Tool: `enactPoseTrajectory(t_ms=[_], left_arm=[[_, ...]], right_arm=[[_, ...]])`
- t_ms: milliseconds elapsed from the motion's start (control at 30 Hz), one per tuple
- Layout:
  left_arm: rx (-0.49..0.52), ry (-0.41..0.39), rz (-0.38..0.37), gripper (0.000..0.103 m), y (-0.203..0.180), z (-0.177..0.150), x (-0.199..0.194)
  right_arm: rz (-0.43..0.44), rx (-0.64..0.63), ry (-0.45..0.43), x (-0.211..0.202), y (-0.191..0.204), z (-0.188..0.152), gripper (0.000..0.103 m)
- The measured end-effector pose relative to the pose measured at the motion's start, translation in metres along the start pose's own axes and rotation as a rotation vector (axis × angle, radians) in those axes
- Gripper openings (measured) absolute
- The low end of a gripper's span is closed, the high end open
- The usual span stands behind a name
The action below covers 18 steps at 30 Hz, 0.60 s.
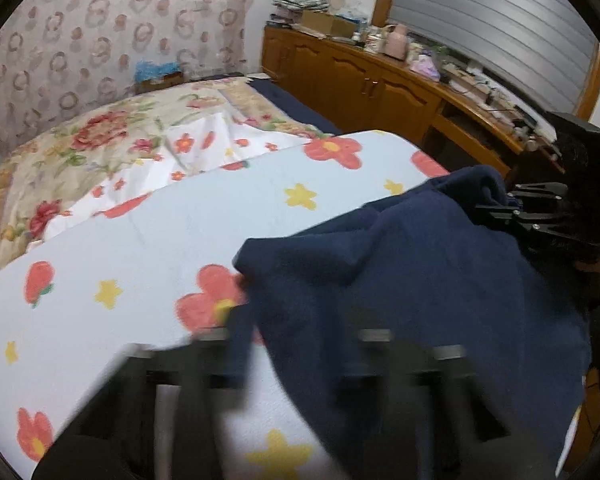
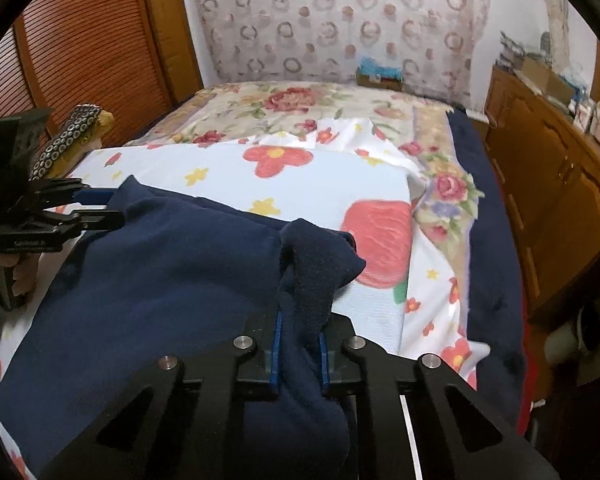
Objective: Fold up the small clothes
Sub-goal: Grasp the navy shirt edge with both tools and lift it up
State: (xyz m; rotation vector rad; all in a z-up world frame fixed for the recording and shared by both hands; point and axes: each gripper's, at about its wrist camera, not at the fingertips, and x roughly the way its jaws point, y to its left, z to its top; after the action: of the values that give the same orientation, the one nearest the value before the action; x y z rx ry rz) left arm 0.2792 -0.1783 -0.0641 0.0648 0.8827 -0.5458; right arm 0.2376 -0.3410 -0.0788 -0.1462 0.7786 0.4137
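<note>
A navy blue garment (image 2: 160, 264) lies rumpled on the flowered white blanket (image 2: 228, 176) on the bed. In the right wrist view my right gripper (image 2: 300, 354) is shut on a bunched fold of the garment, which sits between its blue pads (image 2: 277, 344). At the garment's far left corner my left gripper (image 2: 116, 206) is shut on the cloth's edge. In the left wrist view the garment (image 1: 420, 280) drapes over my blurred left gripper (image 1: 296, 348). The right gripper (image 1: 496, 208) pinches its far right corner.
A floral quilt (image 1: 100, 136) covers the far half of the bed. A long wooden cabinet (image 1: 360, 80) cluttered with small items runs along the right side. Wooden louvred doors (image 2: 84, 40) stand at the left. A patterned cushion (image 2: 72, 132) lies by the bed's left edge.
</note>
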Motion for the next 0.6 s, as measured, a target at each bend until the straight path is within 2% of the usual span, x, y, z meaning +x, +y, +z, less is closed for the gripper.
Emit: enactPoseTrajectory(t_ms=[100,200,400,600], left_arm=[[0.002,-0.027,-0.004,0.007,-0.005,0.005,-0.014],[0.017,-0.112,-0.018,0.006,-0.016,0.010,-0.052],[0.048,-0.320,-0.024,0.005,-0.039,0.015,-0.155],[0.055,-0.506,0.011,0.005,-0.051,-0.005,-0.262]], right_arm=[[-0.004,0.011,-0.062,-0.019,0.006,0.001,0.012],[-0.008,-0.002,-0.144,-0.049,0.018,0.003,0.012],[-0.024,-0.048,-0.341,-0.130,0.059,0.009,0.012],[-0.019,-0.099,-0.514,-0.211,0.110,0.003,0.011]])
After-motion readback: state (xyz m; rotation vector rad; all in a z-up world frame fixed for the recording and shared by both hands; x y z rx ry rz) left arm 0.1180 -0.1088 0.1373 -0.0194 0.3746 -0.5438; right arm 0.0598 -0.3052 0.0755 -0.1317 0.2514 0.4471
